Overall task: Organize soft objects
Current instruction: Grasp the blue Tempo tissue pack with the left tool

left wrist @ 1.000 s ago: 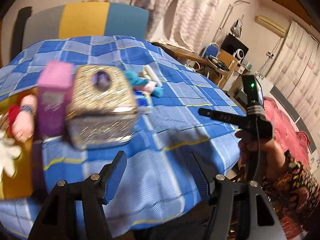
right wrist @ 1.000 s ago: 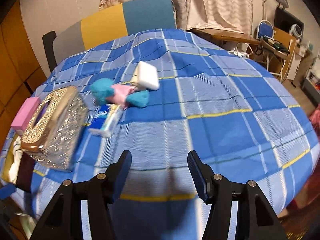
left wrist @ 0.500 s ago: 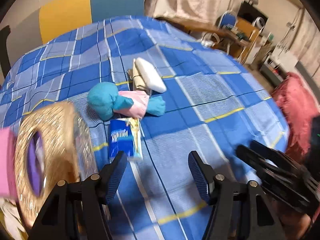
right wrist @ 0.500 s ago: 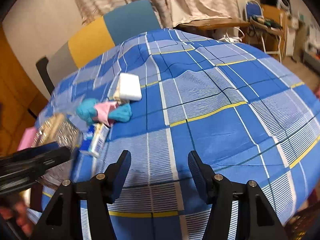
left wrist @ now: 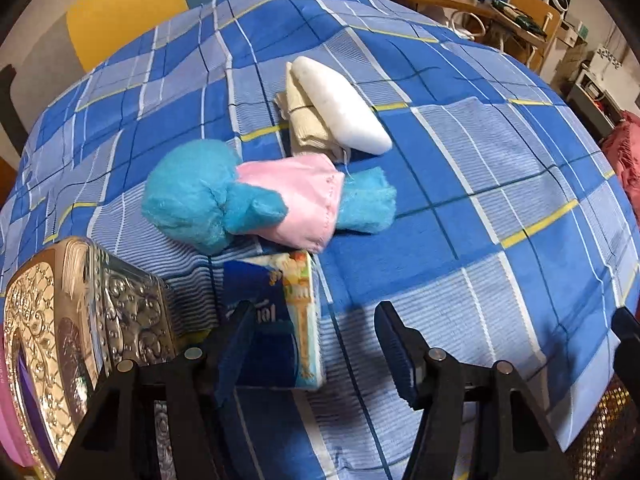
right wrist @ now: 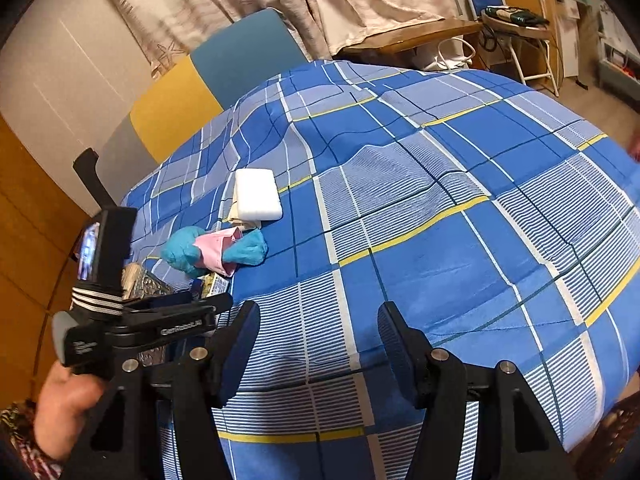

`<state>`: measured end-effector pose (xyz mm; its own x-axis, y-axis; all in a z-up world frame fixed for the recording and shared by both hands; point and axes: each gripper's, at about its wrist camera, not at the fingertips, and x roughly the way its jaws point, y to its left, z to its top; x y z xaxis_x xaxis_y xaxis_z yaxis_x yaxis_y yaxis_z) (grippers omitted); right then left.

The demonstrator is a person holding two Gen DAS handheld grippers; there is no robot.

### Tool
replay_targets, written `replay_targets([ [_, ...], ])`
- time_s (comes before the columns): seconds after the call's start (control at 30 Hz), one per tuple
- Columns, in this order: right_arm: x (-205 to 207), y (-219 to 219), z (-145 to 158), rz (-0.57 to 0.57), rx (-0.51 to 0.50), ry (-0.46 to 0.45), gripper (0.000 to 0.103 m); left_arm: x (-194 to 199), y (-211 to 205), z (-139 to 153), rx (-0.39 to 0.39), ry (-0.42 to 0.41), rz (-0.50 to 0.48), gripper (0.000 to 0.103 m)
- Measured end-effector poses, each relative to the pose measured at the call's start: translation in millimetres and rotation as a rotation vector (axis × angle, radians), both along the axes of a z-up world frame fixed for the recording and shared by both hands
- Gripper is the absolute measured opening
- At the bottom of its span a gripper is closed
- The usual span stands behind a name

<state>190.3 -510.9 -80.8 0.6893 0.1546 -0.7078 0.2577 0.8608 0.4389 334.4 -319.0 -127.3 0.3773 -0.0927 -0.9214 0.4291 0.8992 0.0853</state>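
Observation:
A teal and pink plush toy (left wrist: 256, 200) lies on the blue plaid tablecloth (left wrist: 460, 216). Beyond it lie a white soft pad (left wrist: 340, 108) on a folded beige cloth (left wrist: 304, 120). A blue tissue pack (left wrist: 280, 312) lies right in front of my open left gripper (left wrist: 316, 344), partly between its fingers. In the right wrist view the plush toy (right wrist: 216, 250) and white pad (right wrist: 258, 194) sit far left. My right gripper (right wrist: 320, 344) is open and empty above bare cloth. The left gripper body (right wrist: 132, 320) shows at its left.
A shiny metallic tissue box (left wrist: 72, 340) stands at the left, with a pink box edge beside it. A yellow, teal and grey chair (right wrist: 208, 88) stands behind the table. A wooden desk and folding chair (right wrist: 496, 20) stand at the far right.
My left gripper has swung from the tissue box toward the soft objects and come close over the tissue pack. My right gripper has shifted right; the left gripper now shows in its view.

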Motion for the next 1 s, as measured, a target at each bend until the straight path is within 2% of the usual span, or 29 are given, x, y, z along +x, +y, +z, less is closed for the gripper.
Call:
replay_targets([
  [0.07, 0.4, -0.6, -0.7, 0.0, 0.015, 0.003, 0.062, 0.0, 1.8, 1.4, -0.024, -0.007, 0.011, 0.061],
  [0.1, 0.3, -0.8, -1.1, 0.002, 0.022, 0.003, 0.062, 0.0, 1.8, 1.8, -0.047, -0.008, 0.015, 0.057],
  [0.17, 0.0, -1.5, -1.2, 0.0, 0.027, 0.003, 0.062, -4.1, 4.8, 5.5, -0.122, 0.0, 0.01, 0.026],
  [0.23, -0.4, -2.4, -1.2, -0.005, 0.027, 0.003, 0.062, -10.7, 6.3, 7.8, -0.239, 0.054, -0.014, 0.023],
  [0.27, -0.8, -3.3, -1.4, -0.008, 0.029, 0.003, 0.062, -16.9, 5.6, 7.7, -0.265, 0.069, -0.028, 0.023],
  [0.33, -1.2, -4.8, -1.7, -0.013, 0.037, 0.004, 0.062, -24.4, 5.1, 10.1, -0.223, 0.012, -0.023, 0.027],
  [0.4, -1.5, -5.8, -2.0, -0.016, 0.039, 0.005, 0.063, -31.3, 4.7, 18.9, -0.158, -0.109, -0.014, 0.039],
  [0.43, -1.5, -5.8, -1.9, -0.017, 0.039, 0.005, 0.063, -32.6, 2.8, 21.4, -0.141, -0.134, -0.014, 0.05],
  [0.47, -1.6, -5.5, -1.8, -0.016, 0.04, 0.005, 0.063, -30.1, 0.8, 22.1, -0.109, -0.146, -0.013, 0.057],
  [0.57, -1.1, -4.0, -1.7, -0.011, 0.039, 0.004, 0.063, -13.2, -6.5, 11.9, 0.01, -0.111, 0.007, 0.058],
  [0.63, -0.7, -3.6, -1.8, -0.007, 0.041, 0.004, 0.063, 0.1, -11.1, -2.5, 0.1, -0.055, 0.017, 0.058],
  [0.7, -1.3, -3.7, -1.1, -0.004, 0.046, 0.001, 0.063, 5.2, -17.3, -11.4, 0.172, -0.048, -0.016, 0.062],
  [0.73, -1.5, -3.7, -0.5, -0.004, 0.044, -0.001, 0.063, 6.4, -22.1, -14.8, 0.208, -0.046, -0.042, 0.067],
  [0.8, -1.3, -3.6, -0.1, -0.004, 0.042, -0.003, 0.063, 7.1, -23.3, -17.0, 0.203, -0.033, -0.048, 0.071],
  [0.87, -0.6, -3.6, -0.2, -0.003, 0.043, -0.002, 0.063, 6.6, -16.2, -15.0, 0.156, -0.034, -0.025, 0.071],
  [0.9, -0.6, -4.1, -0.4, -0.005, 0.046, -0.003, 0.063, 5.5, -12.1, -11.1, 0.104, -0.039, -0.012, 0.068],
  [0.97, -0.8, -5.2, -1.3, -0.007, 0.057, 0.002, 0.063, -2.2, -6.9, -3.4, 0.016, -0.062, -0.025, 0.036],
  [1.0, -1.0, -6.5, -2.4, -0.012, 0.064, 0.005, 0.063, -6.1, -7.3, -2.4, -0.003, -0.061, -0.041, 0.035],
])
